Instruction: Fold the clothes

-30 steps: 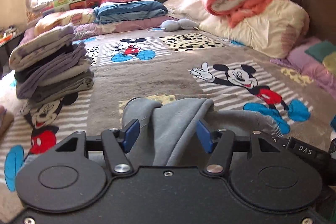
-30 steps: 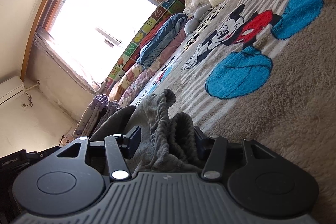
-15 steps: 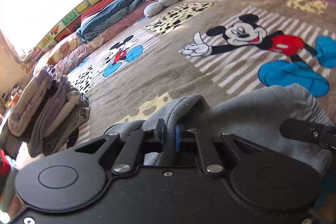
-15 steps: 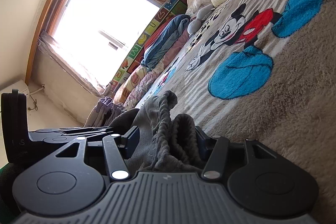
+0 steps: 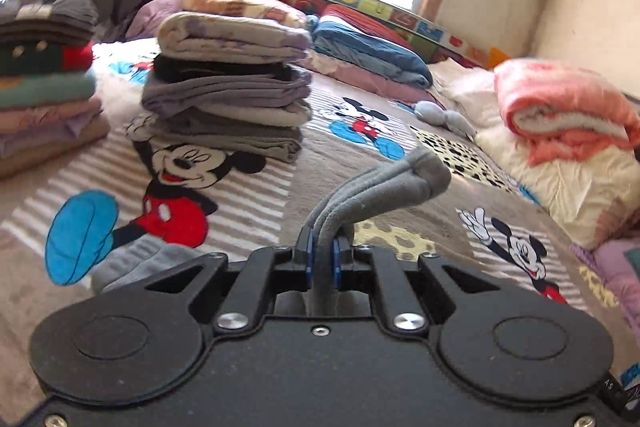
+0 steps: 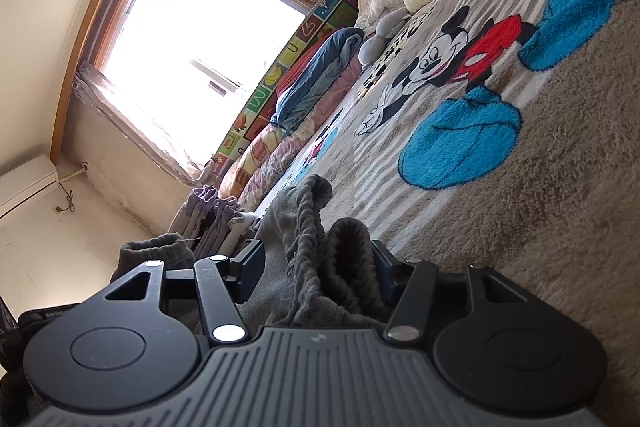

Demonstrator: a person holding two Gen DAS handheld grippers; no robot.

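Since the earlier frame, the left gripper (image 5: 321, 264) has gone from open around the grey garment (image 5: 384, 183) to clamped on a doubled fold of it, and has swung so that the stack of folded clothes (image 5: 228, 99) now lies ahead at far left. Both blue pads (image 5: 306, 259) press on the cloth, and the pinched fold rises clear of the bedspread (image 5: 256, 187).

The right gripper (image 6: 318, 265) has barely moved. Its jaws are about half apart around the garment's ribbed band (image 6: 320, 227); the far pad touches the cloth, the near one shows a gap, so a firm hold cannot be confirmed.

Garment location: on the near part of the bed, spanning both grippers, with a loose cuff (image 6: 154, 251) at near left in the right wrist view.

Handling: the fabric appears to be a soft, thick, light fleece. It drapes, bunches and probably sags between holds. The plush bedspread may drag on it. Take hold at doubled edges or the ribbed band, where thickness resists slipping. Avoid single layers.
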